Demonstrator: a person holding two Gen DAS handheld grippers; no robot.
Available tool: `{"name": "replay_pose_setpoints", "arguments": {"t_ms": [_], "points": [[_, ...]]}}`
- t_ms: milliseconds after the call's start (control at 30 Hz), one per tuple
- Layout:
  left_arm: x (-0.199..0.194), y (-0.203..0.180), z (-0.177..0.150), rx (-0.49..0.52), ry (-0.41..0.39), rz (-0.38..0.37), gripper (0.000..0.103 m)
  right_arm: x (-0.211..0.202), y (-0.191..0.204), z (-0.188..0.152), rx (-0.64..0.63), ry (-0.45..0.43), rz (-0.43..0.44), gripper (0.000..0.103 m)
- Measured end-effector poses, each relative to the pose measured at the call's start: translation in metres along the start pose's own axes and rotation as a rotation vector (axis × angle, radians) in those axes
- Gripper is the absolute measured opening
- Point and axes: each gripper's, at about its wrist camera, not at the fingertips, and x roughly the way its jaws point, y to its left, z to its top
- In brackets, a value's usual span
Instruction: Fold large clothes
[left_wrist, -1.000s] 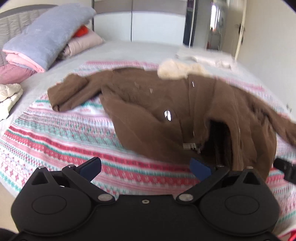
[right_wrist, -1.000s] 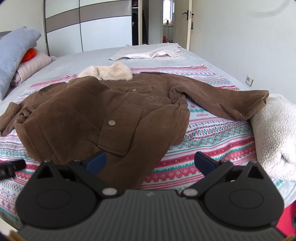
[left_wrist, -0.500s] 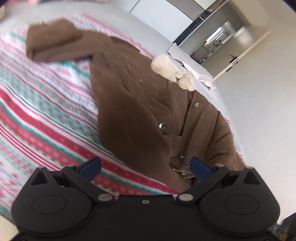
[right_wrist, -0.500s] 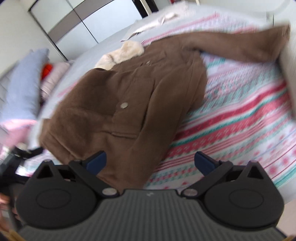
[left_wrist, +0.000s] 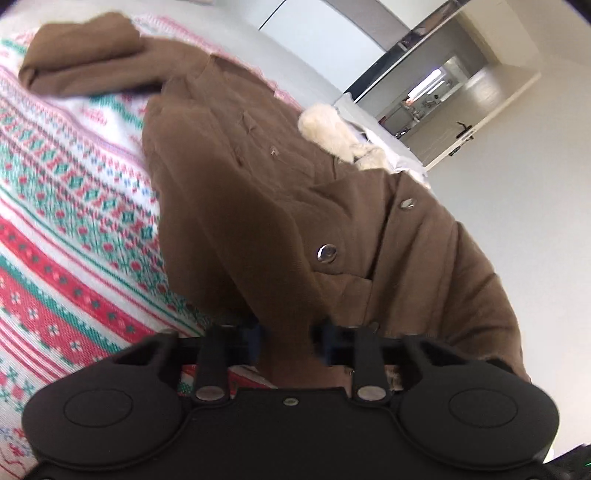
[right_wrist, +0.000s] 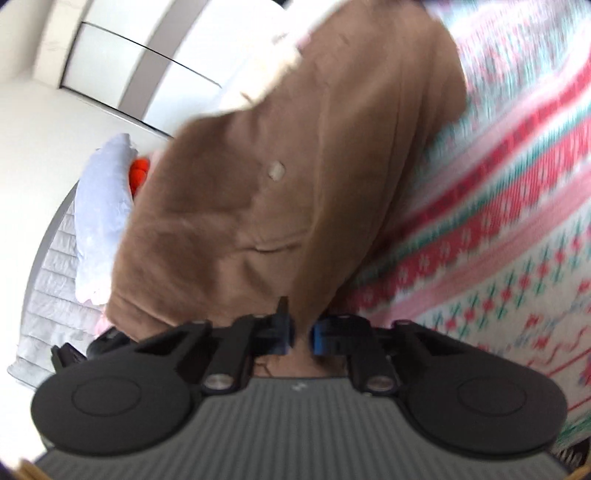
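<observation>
Both grippers are pinching the coat's (left_wrist: 280, 206) bottom hem: left hand-held gripper (left_wrist: 286, 341), right hand-held gripper (right_wrist: 300, 336). The coat runs lengthwise away toward its fur collar (left_wrist: 332, 136) across the bed (left_wrist: 62, 206).

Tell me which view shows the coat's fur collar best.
Left wrist: the cream fur collar is sharp and unobstructed on the brown coat. The right wrist view shows only a blurred pale edge of it.
</observation>
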Motion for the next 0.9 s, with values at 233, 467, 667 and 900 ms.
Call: {"name": "replay_pose_setpoints", "arguments": {"t_ms": [233, 467, 667, 900], "points": [[-0.070, -0.001, 0.028, 0.050, -0.116, -0.017, 0.012, -0.103, 0.030, 0.003, -0.162, -0.337, -0.003, 0.006], [-0.120, 0.015, 0.064, 0.084, -0.232, 0.045, 0.011, -0.163, 0.025, 0.031, -0.152, -0.548, -0.167, 0.006], [-0.075, 0.021, 0.070, 0.259, -0.085, 0.299, 0.032, -0.127, -0.010, 0.052, -0.108, -0.408, -0.375, 0.006], [-0.111, 0.026, 0.044, 0.343, -0.127, 0.368, 0.089, -0.117, -0.027, 0.032, -0.131, -0.278, -0.423, 0.025]]}}
